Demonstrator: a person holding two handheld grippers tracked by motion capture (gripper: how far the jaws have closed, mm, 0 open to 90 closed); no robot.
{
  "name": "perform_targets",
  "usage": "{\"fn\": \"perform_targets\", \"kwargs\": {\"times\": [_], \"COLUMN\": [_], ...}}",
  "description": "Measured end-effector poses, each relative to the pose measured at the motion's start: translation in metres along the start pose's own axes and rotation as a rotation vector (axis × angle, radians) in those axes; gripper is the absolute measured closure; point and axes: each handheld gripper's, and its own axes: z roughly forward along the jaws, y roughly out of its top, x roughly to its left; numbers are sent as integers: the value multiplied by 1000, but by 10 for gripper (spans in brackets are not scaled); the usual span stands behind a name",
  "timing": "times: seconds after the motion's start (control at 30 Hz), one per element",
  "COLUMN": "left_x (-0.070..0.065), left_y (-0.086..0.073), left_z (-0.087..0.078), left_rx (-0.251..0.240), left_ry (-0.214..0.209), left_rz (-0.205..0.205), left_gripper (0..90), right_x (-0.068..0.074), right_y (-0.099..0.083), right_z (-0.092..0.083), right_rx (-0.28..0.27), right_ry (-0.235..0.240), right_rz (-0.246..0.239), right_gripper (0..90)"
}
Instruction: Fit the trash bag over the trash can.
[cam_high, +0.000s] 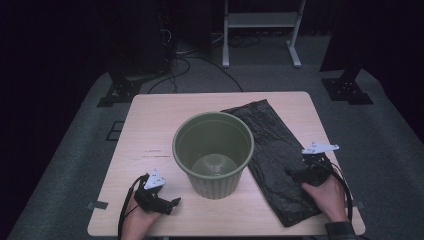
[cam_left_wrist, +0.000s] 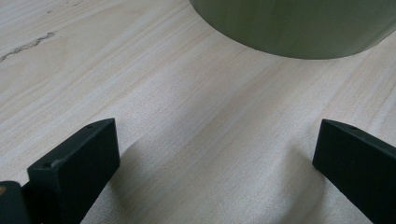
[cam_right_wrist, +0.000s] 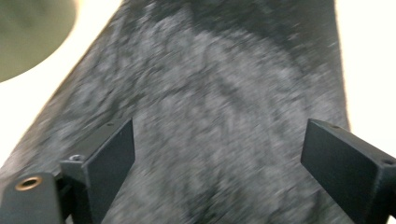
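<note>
On the wooden surface (cam_high: 150, 130) the green bin (cam_high: 213, 152) stands central; right of it lies our flat black bag (cam_high: 280, 155). Right tongs (cam_high: 296, 172) hover apart above the bag; left tongs (cam_high: 172, 202), left of the bin, gape empty. We judge a fresh grasp comes next.

Our right tool (cam_right_wrist: 217, 163) stood with jaws wide apart over the crinkled black plastic bag (cam_right_wrist: 219, 93), which lay on the pale wooden desk (cam_right_wrist: 369, 60); a green bucket (cam_right_wrist: 28, 32) sat at the upper left.

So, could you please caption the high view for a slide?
Open right gripper over flat black bag beside empty green bin.
</note>
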Motion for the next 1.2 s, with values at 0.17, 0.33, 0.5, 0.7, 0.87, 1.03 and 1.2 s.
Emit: {"fn": "perform_targets", "kwargs": {"times": [0.17, 0.33, 0.5, 0.7, 0.87, 1.03, 1.2], "left_x": [0, 0, 0, 0, 0, 0, 0], "left_y": [0, 0, 0, 0, 0, 0, 0], "left_z": [0, 0, 0, 0, 0, 0, 0], "left_rx": [0, 0, 0, 0, 0, 0, 0], "left_ry": [0, 0, 0, 0, 0, 0, 0], "left_rz": [0, 0, 0, 0, 0, 0, 0], "left_gripper": [0, 0, 0, 0, 0, 0, 0], "right_x": [-23, -43, -57, -62, -60, -50, -38], "right_y": [11, 16, 13, 7, 8, 11, 17], "right_z": [10, 25, 41, 52, 54, 58, 63], "right_rx": [5, 25, 58, 95, 93, 88, 84], "right_ry": [0, 4, 15, 39, 71, 91, 128], "right_rz": [37, 72, 98, 136, 140, 121, 104], "right_gripper": [83, 83, 83, 84, 84, 84, 84]}}
